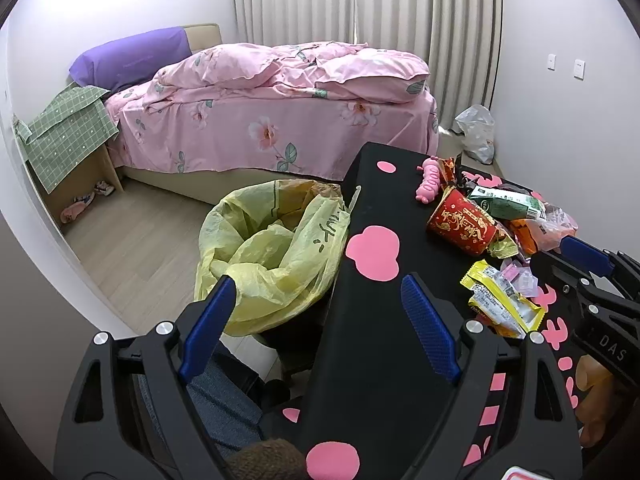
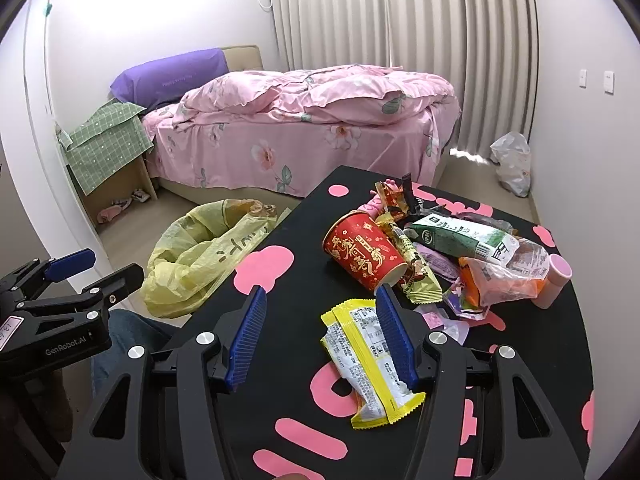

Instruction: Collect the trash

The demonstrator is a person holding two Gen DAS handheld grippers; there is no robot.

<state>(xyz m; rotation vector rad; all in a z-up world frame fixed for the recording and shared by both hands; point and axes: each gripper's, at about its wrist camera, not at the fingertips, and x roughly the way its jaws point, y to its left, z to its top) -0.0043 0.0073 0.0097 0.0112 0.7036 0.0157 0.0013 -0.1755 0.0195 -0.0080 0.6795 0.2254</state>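
Hovering left gripper [image 1: 316, 320], jaws wide and empty, straddling the table [image 1: 372, 208] edge; yellow bag [image 1: 272, 256] just ahead-left. Right view: right gripper [image 2: 320, 336] jaws wide, empty, yellow wrapper [image 2: 360, 360] between them, nearer the right jaw. Pick step; next, probably close on it.

Trash pile [image 2: 440, 248] on surface [image 2: 280, 360], cup [image 2: 362, 256] at pile's left, wrapper [image 2: 368, 360] in front. Bag [image 2: 200, 256] on floor left of surface. Bed [image 2: 304, 136] behind.
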